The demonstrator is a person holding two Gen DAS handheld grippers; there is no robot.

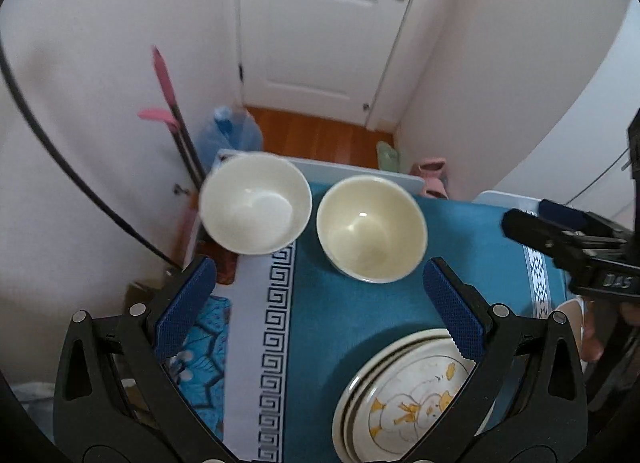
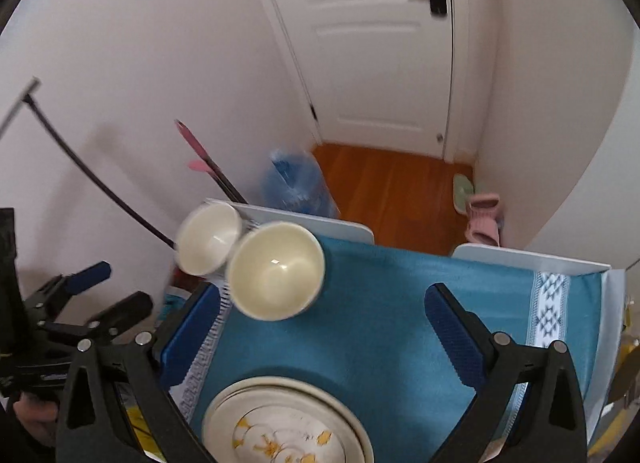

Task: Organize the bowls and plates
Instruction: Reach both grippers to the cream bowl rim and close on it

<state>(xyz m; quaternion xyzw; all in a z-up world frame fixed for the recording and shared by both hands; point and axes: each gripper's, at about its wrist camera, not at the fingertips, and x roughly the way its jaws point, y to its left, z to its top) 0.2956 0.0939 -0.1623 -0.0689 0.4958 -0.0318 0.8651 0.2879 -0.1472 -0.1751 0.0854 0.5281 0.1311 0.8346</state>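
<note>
Two bowls stand side by side at the far end of the blue tablecloth: a white bowl (image 1: 256,209) (image 2: 210,239) on the left and a cream bowl (image 1: 371,229) (image 2: 276,271) to its right. A stack of plates (image 1: 404,399) (image 2: 286,423) with a yellow duck picture lies near the front edge. My left gripper (image 1: 320,303) is open and empty above the cloth, before the bowls. My right gripper (image 2: 324,327) is open and empty over the plates; it also shows in the left wrist view (image 1: 560,239).
The table (image 2: 532,259) has white edges and stands in a narrow hallway by a white door (image 1: 320,23). On the floor beyond are a blue water jug (image 2: 296,187), slippers (image 2: 482,219) and pink-tipped poles (image 1: 168,103) leaning on the left wall.
</note>
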